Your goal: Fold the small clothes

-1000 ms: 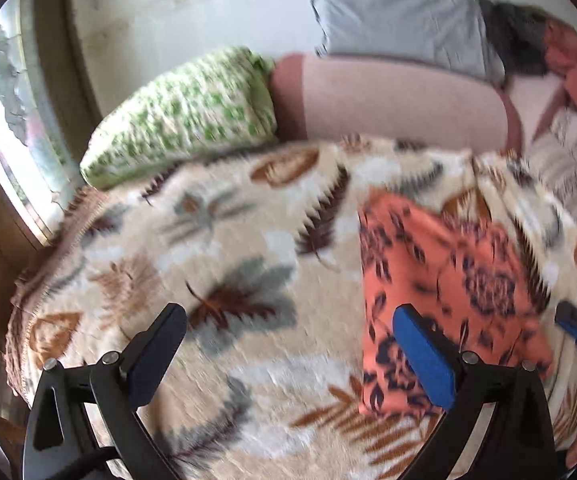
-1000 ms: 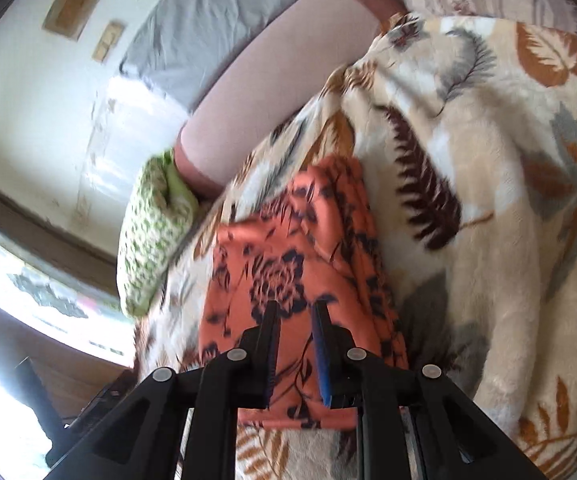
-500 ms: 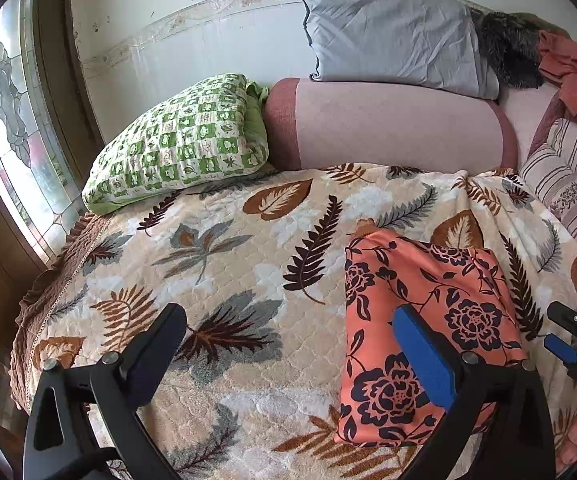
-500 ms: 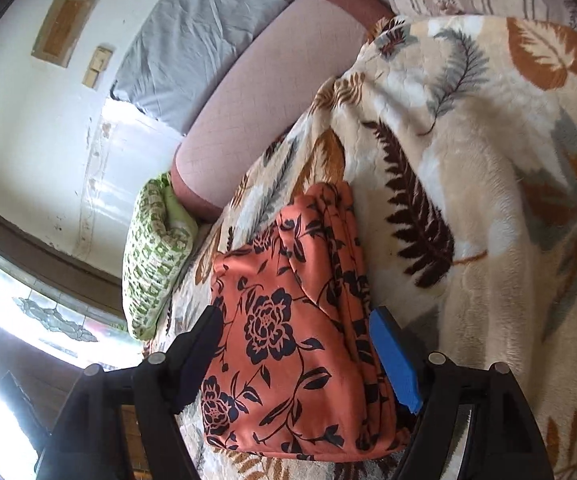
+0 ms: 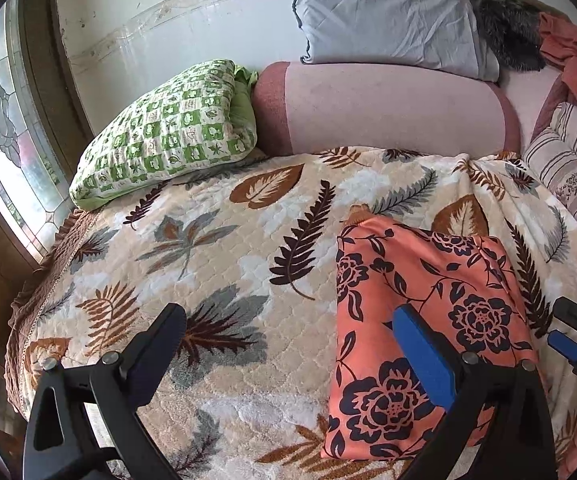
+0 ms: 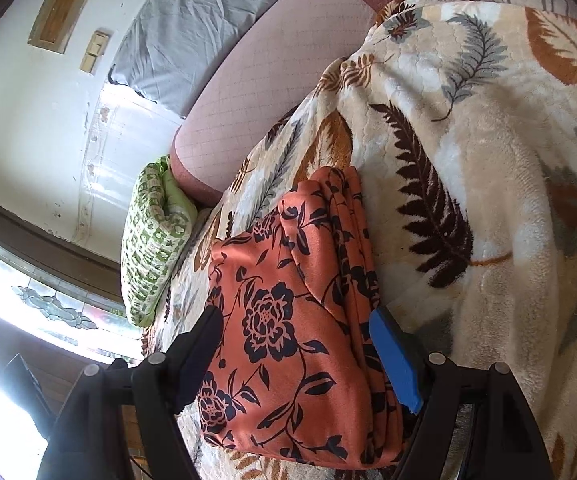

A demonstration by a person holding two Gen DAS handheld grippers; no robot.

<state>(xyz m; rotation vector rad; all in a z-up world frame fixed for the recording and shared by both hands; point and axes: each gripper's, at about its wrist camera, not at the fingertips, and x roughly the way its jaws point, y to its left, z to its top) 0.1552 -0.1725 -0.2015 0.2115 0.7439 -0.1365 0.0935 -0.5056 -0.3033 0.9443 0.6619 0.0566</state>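
Note:
An orange garment with dark flowers (image 5: pixel 420 300) lies folded into a flat rectangle on the leaf-print blanket (image 5: pixel 208 248). It also shows in the right wrist view (image 6: pixel 288 320), with stacked folded edges along its right side. My left gripper (image 5: pixel 292 348) is open and empty above the blanket, its right finger over the garment's left part. My right gripper (image 6: pixel 300 344) is open and empty, its jaws standing wide on either side of the garment. The right gripper's fingertips (image 5: pixel 568 344) show at the right edge of the left wrist view.
A green checked pillow (image 5: pixel 168 136) lies at the bed's far left. A pink bolster (image 5: pixel 388 108) runs along the wall with a grey pillow (image 5: pixel 388 16) above it. A striped pillow (image 5: pixel 568 160) is at far right. A stained-glass window (image 5: pixel 4 128) is on the left.
My right gripper was shut over the garment a second ago and has opened wide, leaving the garment flat. My left gripper stayed open and lifted back a little.

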